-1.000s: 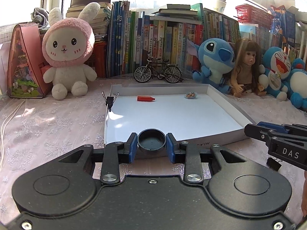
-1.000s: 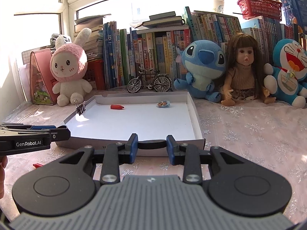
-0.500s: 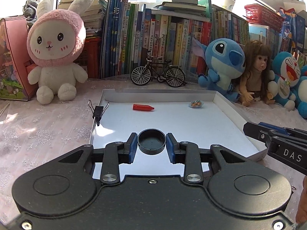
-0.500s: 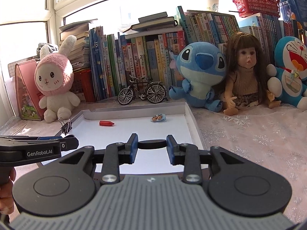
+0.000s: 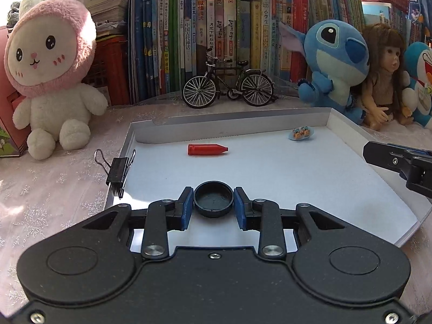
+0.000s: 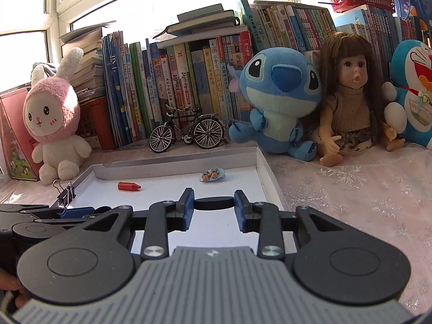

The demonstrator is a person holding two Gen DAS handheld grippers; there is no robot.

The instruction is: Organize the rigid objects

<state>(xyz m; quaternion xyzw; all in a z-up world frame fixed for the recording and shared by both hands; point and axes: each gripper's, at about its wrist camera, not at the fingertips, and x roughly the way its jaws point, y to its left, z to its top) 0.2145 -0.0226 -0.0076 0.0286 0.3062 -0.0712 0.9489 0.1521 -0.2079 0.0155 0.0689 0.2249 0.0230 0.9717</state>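
My left gripper (image 5: 213, 206) is shut on a round black cap (image 5: 213, 199) and holds it over the near part of the white tray (image 5: 348, 132). My right gripper (image 6: 214, 207) is shut on a flat black piece (image 6: 214, 204), seen edge-on, over the tray's (image 6: 266, 174) near right side. In the tray lie a red cone-tipped cap (image 5: 207, 149) and a small blue dish of toy food (image 5: 301, 133); both show in the right wrist view, the cap (image 6: 128, 186) and dish (image 6: 212, 175). A black binder clip (image 5: 116, 171) grips the tray's left rim.
Behind the tray stand a model bicycle (image 5: 228, 87), a row of books (image 5: 216, 35), a pink rabbit plush (image 5: 51, 81), a blue Stitch plush (image 5: 334, 67), a doll (image 5: 383, 81) and a Doraemon plush (image 6: 415, 94). A lace cloth (image 6: 351, 189) covers the table.
Both grippers have moved forward over the tray with their black pieces still held. The tray's contents have not moved.
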